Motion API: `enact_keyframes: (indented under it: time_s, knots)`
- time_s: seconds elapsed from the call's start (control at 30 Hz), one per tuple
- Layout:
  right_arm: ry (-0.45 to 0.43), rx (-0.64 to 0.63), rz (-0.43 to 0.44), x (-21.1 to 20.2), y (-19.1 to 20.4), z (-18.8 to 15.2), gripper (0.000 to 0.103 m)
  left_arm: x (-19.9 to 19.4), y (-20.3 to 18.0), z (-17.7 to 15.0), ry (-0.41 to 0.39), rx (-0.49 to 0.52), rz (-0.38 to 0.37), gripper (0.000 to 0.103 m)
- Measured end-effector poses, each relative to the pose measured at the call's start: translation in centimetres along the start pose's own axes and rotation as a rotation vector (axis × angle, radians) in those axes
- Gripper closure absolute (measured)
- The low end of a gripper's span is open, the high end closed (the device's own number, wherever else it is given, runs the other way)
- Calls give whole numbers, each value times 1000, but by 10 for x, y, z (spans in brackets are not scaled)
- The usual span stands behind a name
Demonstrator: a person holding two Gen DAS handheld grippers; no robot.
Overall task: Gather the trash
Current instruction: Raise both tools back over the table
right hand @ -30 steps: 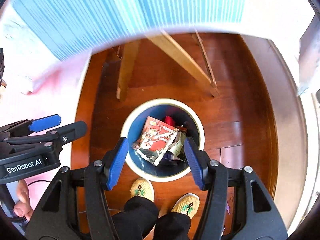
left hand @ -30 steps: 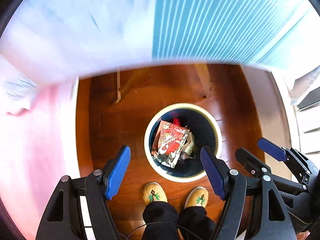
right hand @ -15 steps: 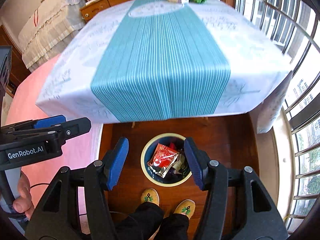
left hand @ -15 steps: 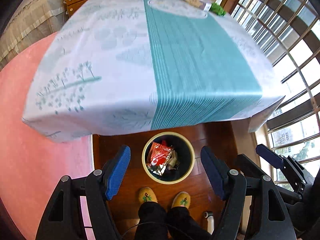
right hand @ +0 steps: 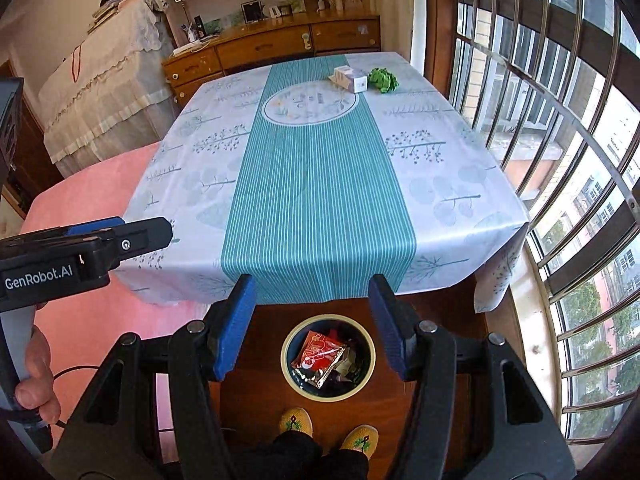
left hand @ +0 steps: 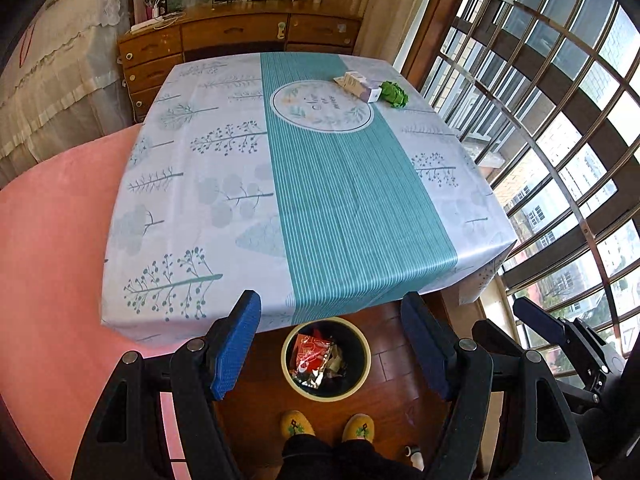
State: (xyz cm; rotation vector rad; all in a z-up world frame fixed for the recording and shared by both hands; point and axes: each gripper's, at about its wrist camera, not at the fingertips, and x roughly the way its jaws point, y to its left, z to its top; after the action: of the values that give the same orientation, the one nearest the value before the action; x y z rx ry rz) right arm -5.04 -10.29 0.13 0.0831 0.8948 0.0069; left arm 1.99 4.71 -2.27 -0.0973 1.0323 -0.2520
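Green crumpled trash (left hand: 394, 94) lies in the upper right of the frame, at the far end of the table (left hand: 224, 184), touching a small white box (left hand: 360, 85). Low in the centre, a round bin (left hand: 326, 358) stands on the wooden floor and holds a red wrapper (left hand: 314, 358). Both the left tool (left hand: 334, 348) and the right tool (right hand: 314, 326) are open and hold nothing. Yellow slippers (left hand: 328, 426) are at the bottom edge.

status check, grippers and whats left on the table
Left gripper and right gripper open, empty. Small box and green wad at table's far end. Trash bin on floor below. Nothing in the way.
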Motion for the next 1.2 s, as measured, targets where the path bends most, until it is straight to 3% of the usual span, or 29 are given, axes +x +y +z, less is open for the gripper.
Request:
enact_keyframes:
  time_s: [0.33, 0.63, 0.9, 1.2]
  knots:
    - [-91, 11, -70, -24, -5, 45, 48, -15, -5, 43, -72, 31, -39, 29]
    - [-133, 9, -90, -14, -13, 88, 48, 0, -1, 95, -108, 22, -34, 29]
    - [-114, -13, -41, 48, -40, 142, 48, 42, 2, 156, -124, -7, 28, 29]
    - [-61, -70, 39, 155, -111, 254, 48, 120, -15, 265, -95, -126, 112, 29]
